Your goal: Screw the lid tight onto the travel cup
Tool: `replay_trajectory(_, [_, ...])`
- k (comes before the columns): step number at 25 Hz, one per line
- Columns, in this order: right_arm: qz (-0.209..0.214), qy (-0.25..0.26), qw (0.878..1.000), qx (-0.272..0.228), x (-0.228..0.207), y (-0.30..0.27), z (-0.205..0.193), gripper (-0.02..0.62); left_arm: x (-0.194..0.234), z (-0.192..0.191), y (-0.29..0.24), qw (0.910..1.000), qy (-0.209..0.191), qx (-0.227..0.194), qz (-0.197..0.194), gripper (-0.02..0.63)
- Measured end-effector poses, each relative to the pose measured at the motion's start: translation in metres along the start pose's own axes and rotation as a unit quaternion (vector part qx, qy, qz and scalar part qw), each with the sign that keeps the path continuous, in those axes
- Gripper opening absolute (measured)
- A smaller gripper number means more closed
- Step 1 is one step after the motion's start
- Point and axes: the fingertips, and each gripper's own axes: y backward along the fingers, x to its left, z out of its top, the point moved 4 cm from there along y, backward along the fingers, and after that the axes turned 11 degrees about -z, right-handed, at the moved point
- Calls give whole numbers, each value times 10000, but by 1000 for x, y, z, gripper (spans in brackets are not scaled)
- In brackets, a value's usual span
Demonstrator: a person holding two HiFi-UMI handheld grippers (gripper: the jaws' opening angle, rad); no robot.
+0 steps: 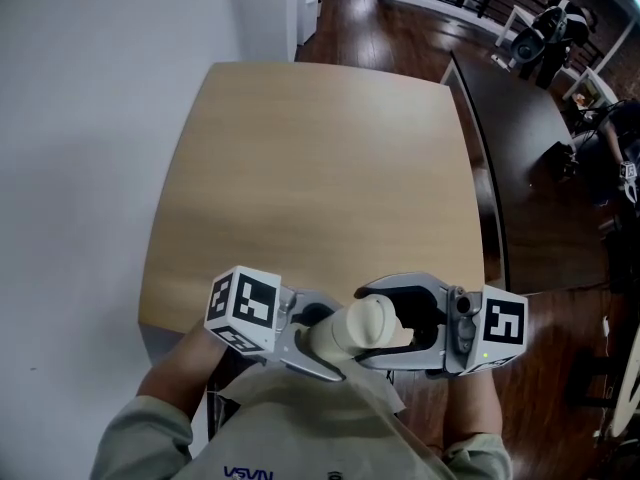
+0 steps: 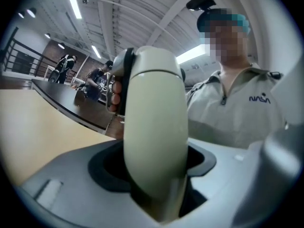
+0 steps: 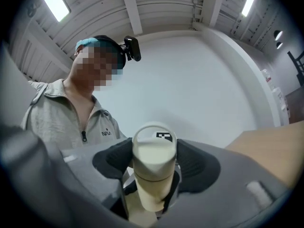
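Note:
I hold a cream travel cup [image 1: 362, 330] in the air close to my chest, just off the near edge of the light wooden table [image 1: 320, 168]. My left gripper [image 1: 318, 340] is shut on the cup's body [image 2: 154, 127], which fills the left gripper view between the grey jaws [image 2: 156, 177]. My right gripper [image 1: 398, 328] comes in from the other side. Its black pads [image 3: 194, 163] press on both sides of the cup's lid end [image 3: 153, 160], above a seam line. A marker cube of the left gripper shows just behind the cup's top [image 3: 164, 137].
A white wall [image 1: 80, 168] runs along the table's left. A long dark table [image 1: 530, 138] stands to the right on the dark wood floor, with people [image 1: 550, 28] beyond it near a railing. My grey jacket [image 3: 61, 122] is right behind the grippers.

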Motion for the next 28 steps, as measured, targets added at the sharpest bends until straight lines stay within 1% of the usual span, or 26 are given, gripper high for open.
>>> replay_trajectory(3, [-221, 15, 9998, -9, -4, 0, -3, 285, 5, -2, 4, 9995, -21, 47, 323, 314])
replay_trajectory(6, [-672, 2, 9977, -54, -14, 4, -8, 285, 17, -4, 9, 9958, -54, 51, 918, 314])
replay_trajectory(9, [-1334, -80, 9909, -153, -31, 7, -10, 285, 33, -2, 16, 9859, -61, -82, 1673, 314])
replay_trajectory(10, [-1562, -141, 9874, -197, -37, 7, -9, 285, 39, 0, 18, 9804, -63, -124, 1963, 314])
replay_trajectory(11, [-1806, -202, 9831, -243, -43, 7, -8, 285, 46, 2, 22, 9729, -80, -134, 2308, 314])
replay_trajectory(12, [-2070, -259, 9776, -292, -49, 6, -7, 285, 53, 3, 27, 9628, -104, -114, 2699, 314])
replay_trajectory(13, [-2351, -318, 9708, -344, -56, 5, -7, 285, 60, 3, 32, 9503, -120, -72, 3109, 314])
replay_trajectory(15, [-2915, -474, 9543, -452, -71, 4, -9, 285, 74, 3, 43, 9200, -115, 55, 3918, 314])
replay_trajectory(16, [-3191, -579, 9446, -503, -78, 5, -11, 285, 81, 2, 46, 9022, -93, 122, 4311, 314])
replay_trajectory(18, [-3713, -827, 9228, -604, -88, 5, -17, 285, 93, -6, 53, 8620, -16, 269, 5063, 314])
replay_trajectory(20, [-4175, -1063, 8996, -711, -95, 4, -25, 285, 102, -15, 58, 8203, -3, 446, 5702, 314])
replay_trajectory(21, [-4383, -1158, 8881, -764, -98, 4, -29, 285, 106, -19, 61, 8014, -31, 530, 5958, 314])
replay_trajectory(22, [-4577, -1233, 8768, -814, -101, 4, -33, 285, 110, -22, 62, 7849, -69, 602, 6166, 314])
replay_trajectory(23, [-4749, -1292, 8663, -852, -104, 5, -36, 285, 114, -25, 63, 7717, -107, 659, 6324, 314])
replay_trajectory(24, [-4887, -1341, 8576, -871, -106, 6, -40, 285, 118, -27, 64, 7622, -140, 699, 6434, 313])
replay_trajectory(25, [-4979, -1384, 8517, -870, -108, 7, -43, 285, 121, -30, 65, 7562, -167, 729, 6501, 314])
replay_trajectory(26, [-5025, -1423, 8485, -857, -109, 8, -46, 285, 123, -32, 65, 7529, -191, 758, 6535, 314])
replay_trajectory(27, [-5037, -1462, 8472, -846, -109, 8, -49, 285, 124, -35, 65, 7523, -205, 782, 6539, 314])
replay_trajectory(28, [-5033, -1500, 8468, -843, -110, 9, -51, 284, 125, -37, 64, 7542, -201, 789, 6516, 314])
